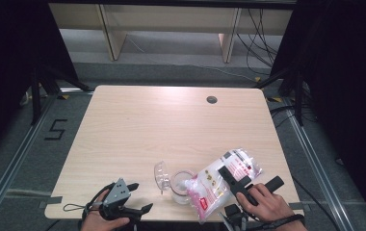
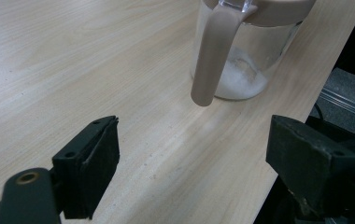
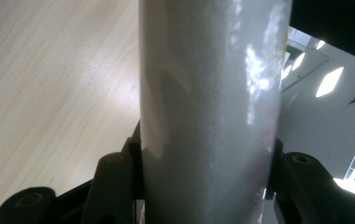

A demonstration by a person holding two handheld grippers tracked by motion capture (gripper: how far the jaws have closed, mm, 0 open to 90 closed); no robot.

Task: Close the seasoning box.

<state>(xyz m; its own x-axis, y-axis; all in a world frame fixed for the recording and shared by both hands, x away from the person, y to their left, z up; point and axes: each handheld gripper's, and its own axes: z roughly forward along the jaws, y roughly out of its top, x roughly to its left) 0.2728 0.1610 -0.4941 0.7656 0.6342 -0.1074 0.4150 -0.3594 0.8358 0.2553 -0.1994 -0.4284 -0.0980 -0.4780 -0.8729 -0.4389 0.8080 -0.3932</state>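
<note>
A pale wood-grain table (image 1: 137, 130) is noted; near its front edge a soft plastic bag (image 1: 222, 180) of white granules is clamped by the right gripper (image 1: 242, 185) — long axis slanting, pink end down over a clear round jar (image 1: 181, 187). The left gripper (image 1: 132, 197) rests apart, jaws wide and empty.

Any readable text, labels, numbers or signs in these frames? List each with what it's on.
"5": black tape mark on the floor left of the table.
Red-and-white label on the bag clamped in the right gripper: print there, too small and blurred to read.
Jar and its lid: no text visible.
</note>
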